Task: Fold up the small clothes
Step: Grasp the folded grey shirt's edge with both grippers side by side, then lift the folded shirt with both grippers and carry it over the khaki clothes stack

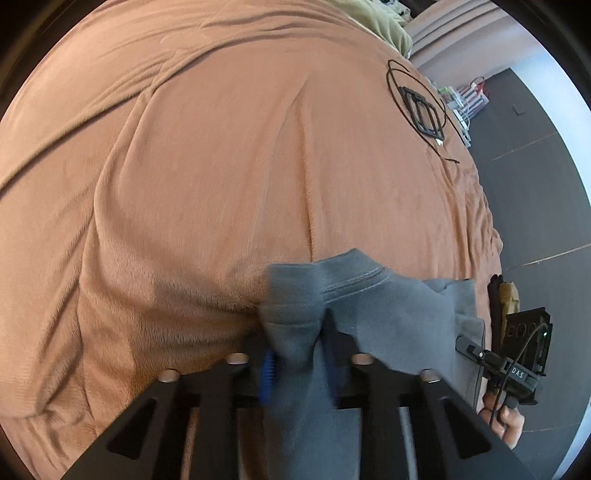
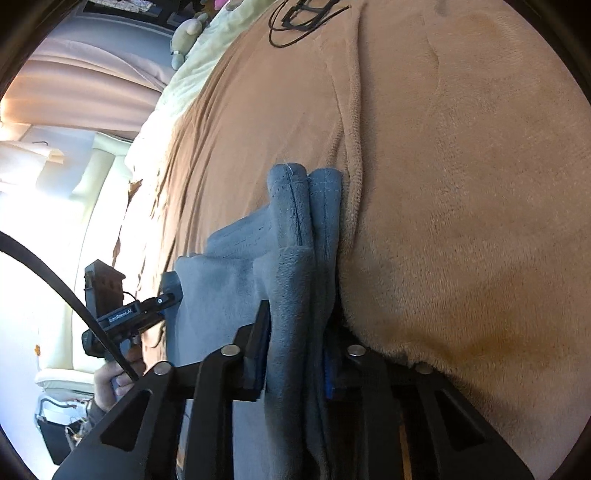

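Left wrist view. My left gripper [image 1: 295, 332] is clenched on a bunched fold of the small grey-blue fleece garment [image 1: 369, 314]; the cloth is pinched between the two black fingers, with a blue pad [image 1: 269, 373] showing on the left one. The garment lies on the tan plush blanket [image 1: 221, 166] near the bed's right edge, a stitched hem running across its top. At far right my other hand [image 1: 506, 421] holds the second black gripper's handle, close beside the garment. Farther up the blanket lies a black rectangular frame [image 1: 424, 110] with a thin black cord looped around it. A pale green cloth [image 1: 376, 22] sits at the top edge. Dark floor to the right.

Right wrist view. My right gripper [image 2: 299, 339] is likewise clamped on the same grey-blue garment [image 2: 295, 229]: several stacked folds stand up between the fingers, edges with light stitching at the top. The garment rests on the tan blanket [image 2: 461, 184], pressed against a ridge in it. To the left, my left hand [image 2: 110, 380] grips the other tool, whose tip is at the garment's far side. A black strap [image 2: 55, 280] crosses the lower left. The black frame and cord [image 2: 306, 14] show at the top edge.
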The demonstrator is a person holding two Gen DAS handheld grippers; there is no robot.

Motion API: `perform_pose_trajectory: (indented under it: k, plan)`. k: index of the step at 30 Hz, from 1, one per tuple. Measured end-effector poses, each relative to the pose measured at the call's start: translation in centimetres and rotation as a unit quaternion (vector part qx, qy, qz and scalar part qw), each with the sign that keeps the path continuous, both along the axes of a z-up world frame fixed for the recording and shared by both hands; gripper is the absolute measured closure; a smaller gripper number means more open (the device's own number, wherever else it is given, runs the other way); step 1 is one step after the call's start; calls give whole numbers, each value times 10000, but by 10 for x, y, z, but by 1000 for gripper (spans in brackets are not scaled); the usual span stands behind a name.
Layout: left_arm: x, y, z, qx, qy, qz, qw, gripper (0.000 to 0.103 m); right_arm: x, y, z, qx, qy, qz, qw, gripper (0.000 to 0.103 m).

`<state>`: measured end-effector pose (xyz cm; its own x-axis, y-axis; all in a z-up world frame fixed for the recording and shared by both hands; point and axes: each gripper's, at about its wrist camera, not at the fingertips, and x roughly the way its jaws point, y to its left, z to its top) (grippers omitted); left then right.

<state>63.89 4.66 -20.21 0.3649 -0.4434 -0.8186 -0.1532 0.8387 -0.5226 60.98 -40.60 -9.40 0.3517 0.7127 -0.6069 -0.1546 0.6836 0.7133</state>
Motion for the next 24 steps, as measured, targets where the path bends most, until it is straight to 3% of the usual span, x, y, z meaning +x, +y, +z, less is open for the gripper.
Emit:
perform_pose_trajectory:
  k: [3,13,24]
  plan:
    - [-6,-2,14,135,-188,-65,9997,91,-12,13,20,-287,-286,11,9992,90]
    - [-31,-7,73,136,-816,-205,9964,93,-64,22,71,-456,-894,-21,9949,92]
    - [-88,-15,143,179,-1426,-146,9895,94,-160,25,120,-567,-1817,-43,9817,92]
